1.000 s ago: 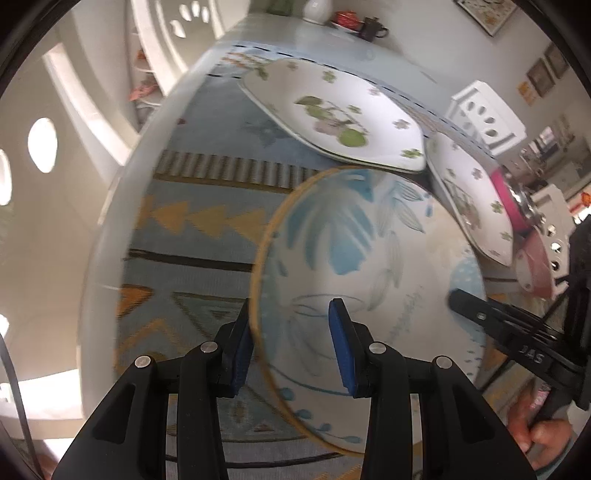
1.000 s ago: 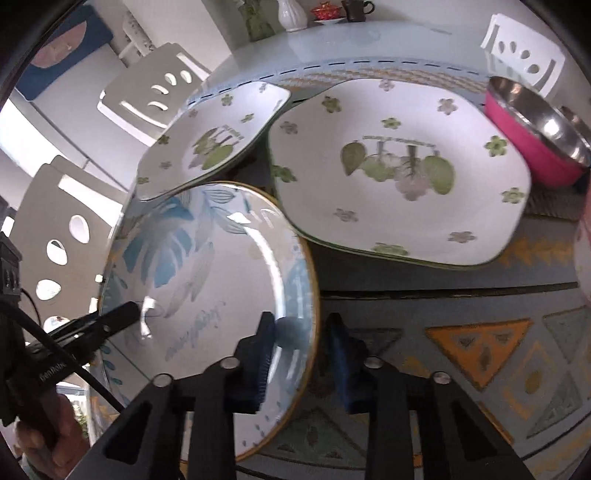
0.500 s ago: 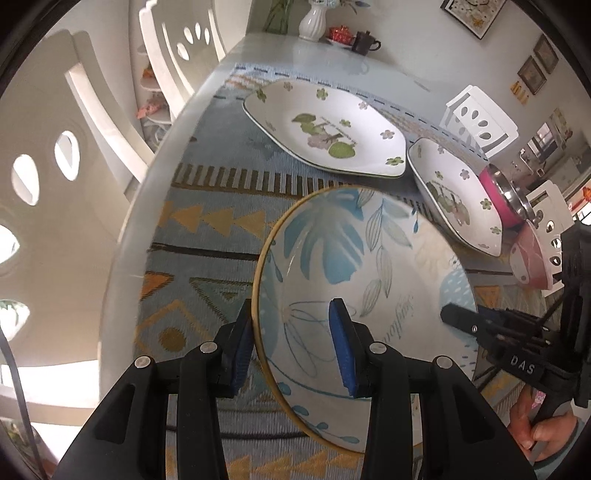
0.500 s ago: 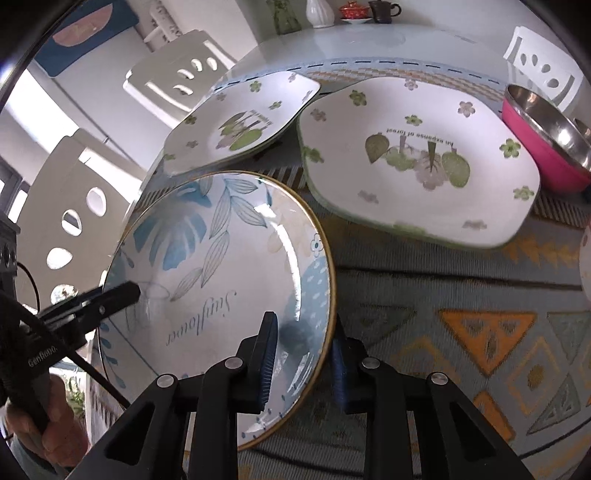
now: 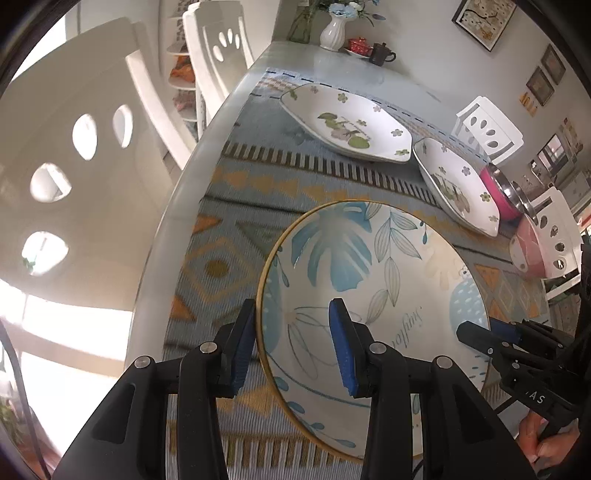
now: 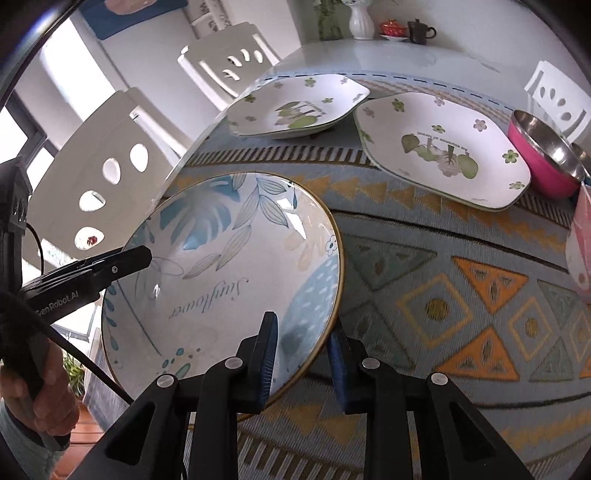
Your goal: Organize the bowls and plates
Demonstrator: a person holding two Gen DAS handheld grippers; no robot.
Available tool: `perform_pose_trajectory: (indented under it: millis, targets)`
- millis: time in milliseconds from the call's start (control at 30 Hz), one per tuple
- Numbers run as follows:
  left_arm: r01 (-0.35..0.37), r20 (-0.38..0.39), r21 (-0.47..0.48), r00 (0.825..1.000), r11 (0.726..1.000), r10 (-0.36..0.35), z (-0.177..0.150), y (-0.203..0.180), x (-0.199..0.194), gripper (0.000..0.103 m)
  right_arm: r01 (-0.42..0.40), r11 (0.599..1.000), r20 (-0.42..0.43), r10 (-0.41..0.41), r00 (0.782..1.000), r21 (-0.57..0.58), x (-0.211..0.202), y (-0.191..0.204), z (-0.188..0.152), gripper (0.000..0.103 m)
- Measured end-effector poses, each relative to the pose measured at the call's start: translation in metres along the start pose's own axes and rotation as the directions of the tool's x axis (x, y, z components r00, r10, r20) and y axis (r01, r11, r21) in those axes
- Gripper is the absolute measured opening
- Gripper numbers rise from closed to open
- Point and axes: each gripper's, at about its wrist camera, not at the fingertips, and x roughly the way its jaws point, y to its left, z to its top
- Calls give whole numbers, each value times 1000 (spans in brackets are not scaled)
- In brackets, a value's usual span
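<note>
Above patterned mat (image 6: pixel 461 295): left gripper (image 5: pixel 291 345), right gripper (image 6: pixel 303 350) both clamping blue-leaf plate (image 6: pixel 229 280) rim; keeping plate level, moving hands together.

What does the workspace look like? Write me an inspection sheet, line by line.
Surface: pale table under a patterned cloth.
Job's things: round blue-leaf plate gripped at opposite rims; two white floral plates farther back; a pink metal-lined bowl beside the right-hand one.
Clutter: white vase, red cup and dark cup at the far end.
Grippers: left hand-held gripper and right hand-held gripper each shut on the blue-leaf plate's rim.
Cables: black cable trailing from the left hand-held gripper.
Surroundings: white chairs, framed pictures on the wall.
</note>
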Motion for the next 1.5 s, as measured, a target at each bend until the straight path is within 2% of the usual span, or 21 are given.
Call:
perform_pose_trajectory:
  millis: [267, 433, 533, 800, 967, 1167, 1267, 1300, 1333, 1367, 1400, 1433, 1500]
  targets:
    - [-26, -10, -9, 1000, 1000, 25, -17, -2, 2, 35, 3, 1000, -24, -3, 1000, 0, 1, -1, -18, 26]
    - [-38, -6, 4, 999, 999, 38, -20, -7, 2, 35, 5, 1000, -20, -4, 1000, 26, 1, -6, -17, 25]
    - [-24, -8, -5, 1000, 1000, 24, -17, -4, 1, 35, 15, 999, -35, -14, 999, 31, 3, -3, -13, 26]
    - [-68, 45, -5, 997, 998, 68, -5, 7, -15, 37, 16, 998, -81, -11, 997, 60, 1, -17, -5, 26]
    - [-75, 77, 28, 994, 997, 72, 3, -1, -27, 37, 30, 996, -42, -26, 999, 89, -19, -24, 1, 26]
    - [-39, 129, 61, 991, 997, 31, 20, -17, -46, 38, 65, 991, 23, -68, 997, 113, -53, -31, 15, 26]
    - [-19, 177, 77, 984, 997, 5, 38, -25, -62, 46, 41, 988, 79, -53, 995, 151, -77, -40, 32, 26]
    - [-14, 199, 83, 980, 996, -3, 45, -27, -69, 48, 21, 986, 98, -38, 994, 167, -85, -43, 41, 27]
    - [-5, 221, 90, 975, 996, -15, 52, -29, -75, 54, 5, 984, 109, -25, 994, 178, -90, -45, 47, 32]
    - [6, 242, 93, 970, 996, -29, 59, -30, -82, 68, -18, 981, 123, -7, 992, 194, -95, -47, 55, 36]
    - [17, 260, 93, 965, 995, -41, 65, -31, -87, 74, -36, 977, 135, 8, 991, 208, -99, -48, 60, 50]
    - [30, 285, 95, 957, 995, -56, 71, -33, -93, 77, -66, 972, 158, 30, 987, 228, -104, -49, 65, 62]
    - [41, 313, 106, 947, 993, -73, 82, -38, -101, 77, -135, 957, 199, 84, 976, 256, -111, -49, 74, 69]
